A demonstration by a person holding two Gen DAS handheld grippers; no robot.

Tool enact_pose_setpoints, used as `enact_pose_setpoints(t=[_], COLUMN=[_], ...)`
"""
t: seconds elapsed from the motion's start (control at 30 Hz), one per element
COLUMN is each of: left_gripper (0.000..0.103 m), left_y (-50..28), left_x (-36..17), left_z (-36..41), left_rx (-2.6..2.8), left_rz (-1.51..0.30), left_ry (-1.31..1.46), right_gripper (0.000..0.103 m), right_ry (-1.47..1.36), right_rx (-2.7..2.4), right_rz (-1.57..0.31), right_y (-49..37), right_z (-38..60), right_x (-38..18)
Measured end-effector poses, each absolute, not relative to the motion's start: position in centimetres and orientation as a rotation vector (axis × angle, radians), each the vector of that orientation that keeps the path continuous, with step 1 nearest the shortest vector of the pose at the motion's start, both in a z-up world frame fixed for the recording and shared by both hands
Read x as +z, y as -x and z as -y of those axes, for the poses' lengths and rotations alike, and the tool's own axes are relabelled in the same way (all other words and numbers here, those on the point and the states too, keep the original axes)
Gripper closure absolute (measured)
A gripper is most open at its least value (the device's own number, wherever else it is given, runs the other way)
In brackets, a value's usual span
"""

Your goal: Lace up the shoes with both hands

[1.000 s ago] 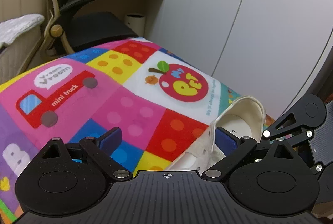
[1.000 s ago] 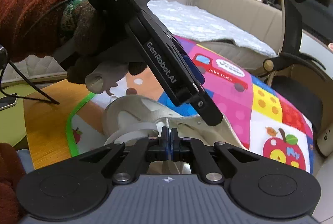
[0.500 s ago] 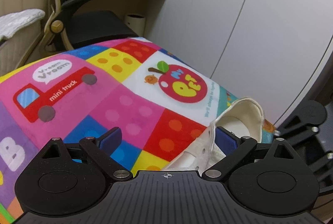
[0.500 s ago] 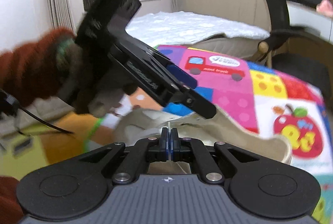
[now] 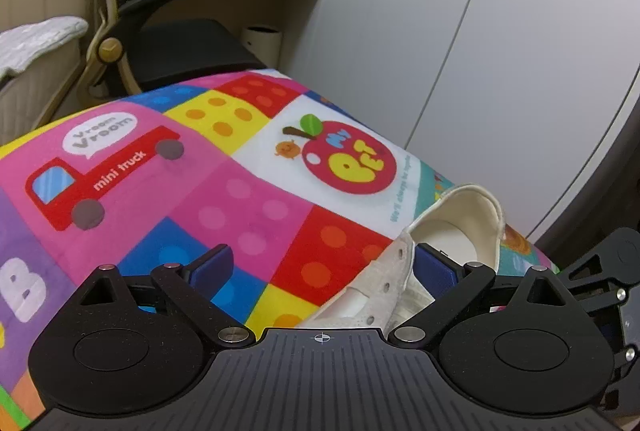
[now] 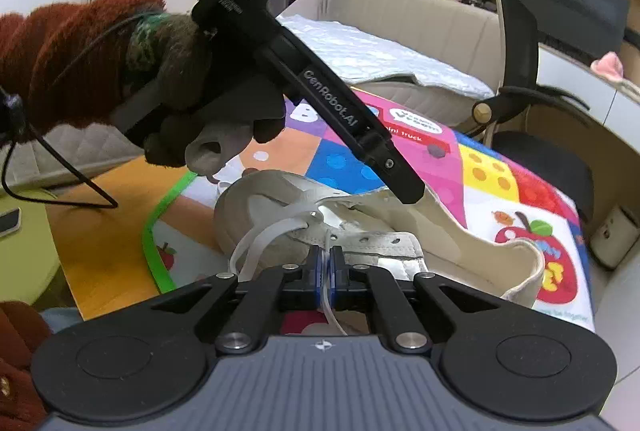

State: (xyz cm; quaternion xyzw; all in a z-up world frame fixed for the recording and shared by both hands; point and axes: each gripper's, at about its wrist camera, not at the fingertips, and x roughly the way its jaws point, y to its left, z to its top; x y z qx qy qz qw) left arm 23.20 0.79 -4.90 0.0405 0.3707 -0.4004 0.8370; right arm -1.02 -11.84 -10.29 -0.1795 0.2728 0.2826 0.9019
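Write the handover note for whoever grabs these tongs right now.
Left tongs: open wide, one finger inside the shoe, the eyelet flap between the fingers, nothing gripped.
Right tongs: pinching the white lace near the toe end, jaws just beginning to open.
Shoe lies on the colourful mat, toe toward the left hand's side.
Done: the lace seems threaded only at the lowest holes.
Left: the upper eyelets are empty; feed the lace up through them, then tie.

Left claw [image 5: 322,267] spread wide; right claw [image 6: 325,267] opening, perhaps still pinching something.
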Motion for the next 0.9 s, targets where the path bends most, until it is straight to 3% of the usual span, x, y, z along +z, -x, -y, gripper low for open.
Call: enact_pose_setpoints(t=[0.17,0.3,0.57,0.9], left_gripper=[0.004,0.004,0.004,0.004], left_y=[-23.2,-23.3,-23.8,-24.2], left_x=[-4.9,-5.0,-5.1,-5.2], left_z=[-0.9,-0.9,-1.1,-1.3], left_rx=[-0.847,-0.848,-0.849,-0.851], left_rz=[-0.787,-0.789,-0.801,-0.800], left_ry=[-0.081,-0.079,-0.052,-0.037], right_gripper=[0.089,0.101,0.102,0.102], right_ry=[0.494,0.608,0.494,0.382], right_rx=[0.576,0.551,0.635,0.743], right_rz=[-0.518,-0.456,-0.412,-0.580], right_y=[1.9,2.7,0.2,-4.1], right_z=[10.3,9.7,11.1,12.6], right_x=[-11.3,-11.9,-9.4,-10.4])
